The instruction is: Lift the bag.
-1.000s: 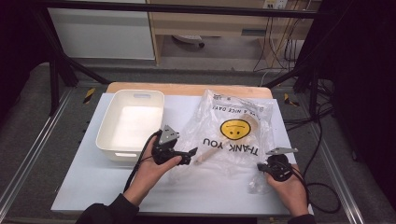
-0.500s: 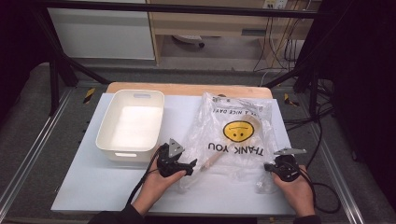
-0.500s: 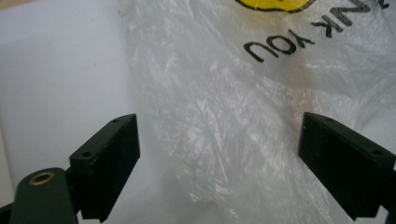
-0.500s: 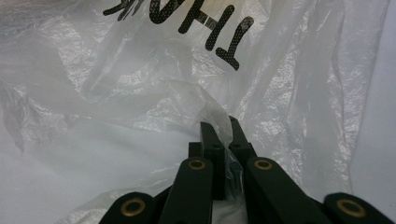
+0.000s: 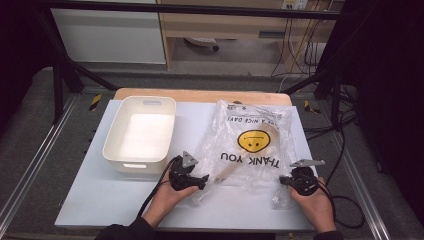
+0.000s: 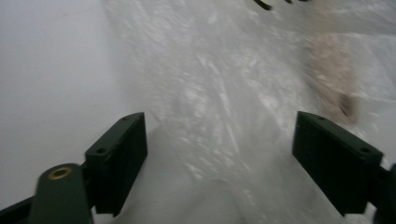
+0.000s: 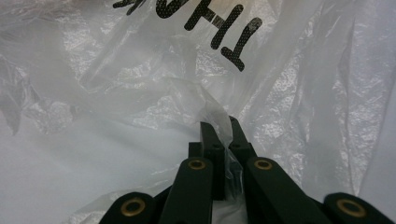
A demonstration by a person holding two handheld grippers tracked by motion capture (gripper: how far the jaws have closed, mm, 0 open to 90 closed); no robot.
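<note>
Clear crinkled plastic bag (image 5: 252, 145) printed with a yellow smiley lies on the white worktop (image 5: 95, 195) beside a white plastic tub (image 5: 141, 134), its near corner pinched in the closed right gripper (image 5: 284, 181), while the left gripper (image 5: 204, 179), jaws wide but just closing, straddles its other edge.

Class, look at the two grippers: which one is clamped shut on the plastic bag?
The right gripper: its jaws pinch a fold of the plastic bag. The left gripper stands wide, jaws just closing over the bag's edge without pressing it.
</note>
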